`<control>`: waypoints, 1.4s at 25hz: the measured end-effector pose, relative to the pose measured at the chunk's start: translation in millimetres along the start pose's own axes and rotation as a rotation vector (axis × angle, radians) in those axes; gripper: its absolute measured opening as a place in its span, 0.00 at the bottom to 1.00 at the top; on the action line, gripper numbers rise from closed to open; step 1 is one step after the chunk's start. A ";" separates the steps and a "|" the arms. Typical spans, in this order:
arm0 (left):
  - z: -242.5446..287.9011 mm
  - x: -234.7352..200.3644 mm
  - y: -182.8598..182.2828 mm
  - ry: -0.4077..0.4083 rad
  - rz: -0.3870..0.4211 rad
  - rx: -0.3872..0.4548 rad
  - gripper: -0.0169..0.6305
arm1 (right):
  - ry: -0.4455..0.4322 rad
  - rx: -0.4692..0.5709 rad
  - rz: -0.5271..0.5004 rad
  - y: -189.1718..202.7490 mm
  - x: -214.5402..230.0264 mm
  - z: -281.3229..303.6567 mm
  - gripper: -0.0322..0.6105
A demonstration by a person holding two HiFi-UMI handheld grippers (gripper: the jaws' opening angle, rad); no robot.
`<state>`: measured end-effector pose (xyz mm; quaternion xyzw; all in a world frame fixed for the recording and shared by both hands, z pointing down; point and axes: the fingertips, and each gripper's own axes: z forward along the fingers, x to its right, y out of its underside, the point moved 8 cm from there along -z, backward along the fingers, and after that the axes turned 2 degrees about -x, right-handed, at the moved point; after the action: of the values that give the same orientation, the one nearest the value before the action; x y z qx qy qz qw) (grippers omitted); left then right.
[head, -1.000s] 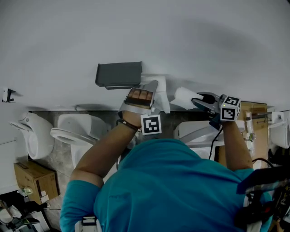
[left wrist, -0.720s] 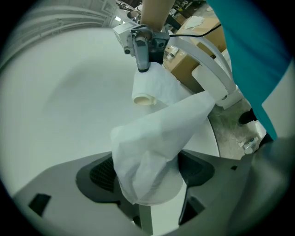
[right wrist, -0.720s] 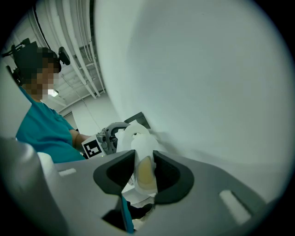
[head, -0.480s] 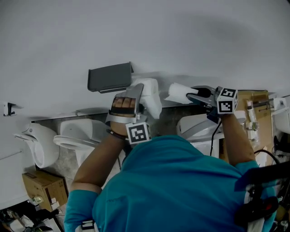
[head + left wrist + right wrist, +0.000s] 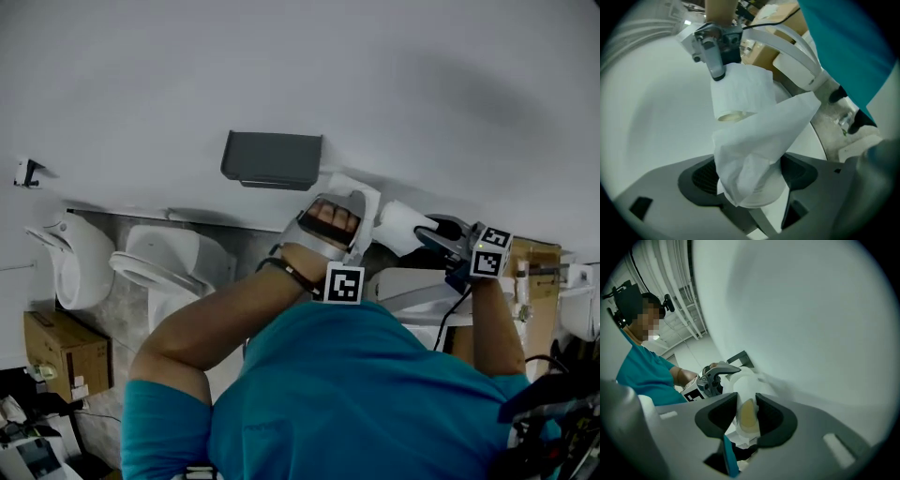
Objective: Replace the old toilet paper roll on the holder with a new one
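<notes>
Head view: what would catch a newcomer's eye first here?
The toilet paper roll, clamped in the right gripper, right of centre. Its loose paper tail runs to the left gripper, bunched between those jaws. A grey holder sits on the white wall, up-left of both.

No legible words (a marker cube (image 5: 344,283) shows only squares)

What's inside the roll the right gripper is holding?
A tan cardboard core shows at the roll's end, seen as a narrow oval. Its inside is hidden by the wound paper.
</notes>
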<state>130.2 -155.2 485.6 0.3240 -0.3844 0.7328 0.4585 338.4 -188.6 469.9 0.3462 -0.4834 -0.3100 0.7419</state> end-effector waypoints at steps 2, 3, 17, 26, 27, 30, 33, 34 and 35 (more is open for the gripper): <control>-1.4 -1.8 -3.0 0.032 0.072 -0.035 0.65 | -0.003 -0.012 0.002 -0.4 -1.1 2.0 0.24; -2.6 -3.6 -4.0 0.043 0.082 -0.052 0.65 | -0.005 -0.017 0.003 -1.2 -1.7 3.0 0.24; -7.5 -14.8 8.2 0.055 0.020 -0.150 0.65 | -0.024 -0.071 -0.016 -11.1 -9.4 15.5 0.24; -10.2 -15.1 19.7 0.044 -0.010 -0.164 0.65 | -0.024 -0.065 -0.025 -11.6 -17.3 19.6 0.24; -11.0 -15.7 23.7 0.043 -0.016 -0.165 0.65 | -0.025 -0.064 -0.025 -11.7 -19.0 21.9 0.24; -11.7 -12.4 37.8 0.049 -0.038 -0.172 0.65 | -0.022 -0.065 -0.022 -11.3 -22.5 26.8 0.24; -12.8 -4.6 50.0 0.052 -0.056 -0.180 0.65 | -0.017 -0.063 -0.021 -10.2 -24.6 28.6 0.24; -13.9 -2.0 52.0 0.048 -0.060 -0.177 0.65 | -0.016 -0.063 -0.022 -9.9 -25.3 29.4 0.24; -15.2 -0.3 52.6 0.041 -0.065 -0.171 0.65 | -0.014 -0.063 -0.023 -9.6 -25.9 30.1 0.24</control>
<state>80.0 -157.2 463.8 0.2809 -0.4254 0.6886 0.5157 300.3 -179.9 457.9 0.3260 -0.4748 -0.3360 0.7453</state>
